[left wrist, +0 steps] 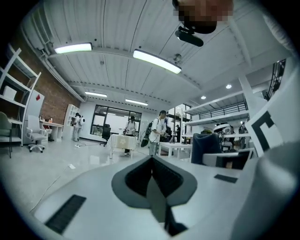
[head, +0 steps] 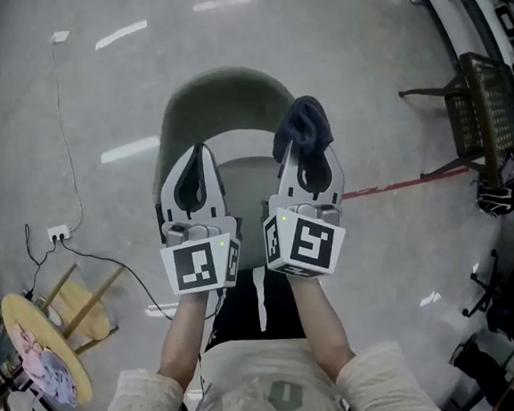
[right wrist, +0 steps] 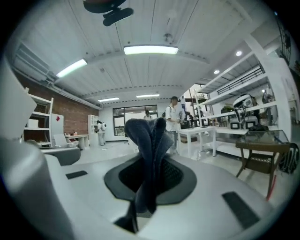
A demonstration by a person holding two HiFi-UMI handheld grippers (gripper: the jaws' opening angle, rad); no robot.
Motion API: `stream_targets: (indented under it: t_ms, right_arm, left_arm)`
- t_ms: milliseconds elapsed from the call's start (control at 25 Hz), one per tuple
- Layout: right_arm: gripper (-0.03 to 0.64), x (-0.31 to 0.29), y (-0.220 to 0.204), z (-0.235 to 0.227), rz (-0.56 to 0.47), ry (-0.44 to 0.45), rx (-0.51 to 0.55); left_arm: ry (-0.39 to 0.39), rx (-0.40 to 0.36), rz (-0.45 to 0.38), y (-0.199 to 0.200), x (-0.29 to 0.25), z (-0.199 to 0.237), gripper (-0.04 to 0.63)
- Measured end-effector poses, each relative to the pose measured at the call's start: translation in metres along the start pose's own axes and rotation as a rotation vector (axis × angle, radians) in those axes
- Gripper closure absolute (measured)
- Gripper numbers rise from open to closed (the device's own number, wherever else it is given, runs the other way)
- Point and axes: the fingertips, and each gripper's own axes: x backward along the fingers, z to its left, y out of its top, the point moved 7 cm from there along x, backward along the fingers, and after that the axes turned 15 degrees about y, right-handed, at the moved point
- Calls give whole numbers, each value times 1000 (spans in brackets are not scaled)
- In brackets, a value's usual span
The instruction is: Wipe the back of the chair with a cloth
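The dark cloth [head: 305, 128] sticks up bunched from the right gripper [head: 309, 163], whose jaws are clamped on it, above the right end of the curved back of the green chair [head: 220, 94]. The left gripper [head: 196, 161], jaws pressed together on nothing, hangs just beside it over the back's left end

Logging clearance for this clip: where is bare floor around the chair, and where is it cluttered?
Bare floor lies beyond the green chair and between it and the mesh chair. Crowded lower left: power strip, wooden stool.
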Motion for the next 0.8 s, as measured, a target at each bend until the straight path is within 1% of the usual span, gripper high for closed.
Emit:
stream_targets:
  t_ms: [120,200,280,360,440,520,680,800]
  right_arm:
    - [560,10,42,23,31,147,-35]
    - [560,22,66,33,47,195,-2]
    - [560,35,86,38,48,223,45]
    - [560,48,103,42,35,246,86]
    - [560,61,115,44,24,267,112]
    - [560,71,123,41,18,290,116]
    - [560,77,130,48,9,340,119]
    - [560,78,130,57,9,371,108]
  left_arm:
    - [-22,28,-8,52,19,-5,580]
    - [-39,22,-33,83,35,-9,580]
    - [-48,23,-58,104,49,-13,580]
    - [-51,24,-82,118,62,-12,580]
    - [-48,5,-104,127,72,-13,580]
    - [-41,-10,-124,136,78,-17,580]
    - [-10,15,-182,155,81,-12,580]
    - [20,17,-193,161,84,-3,580]
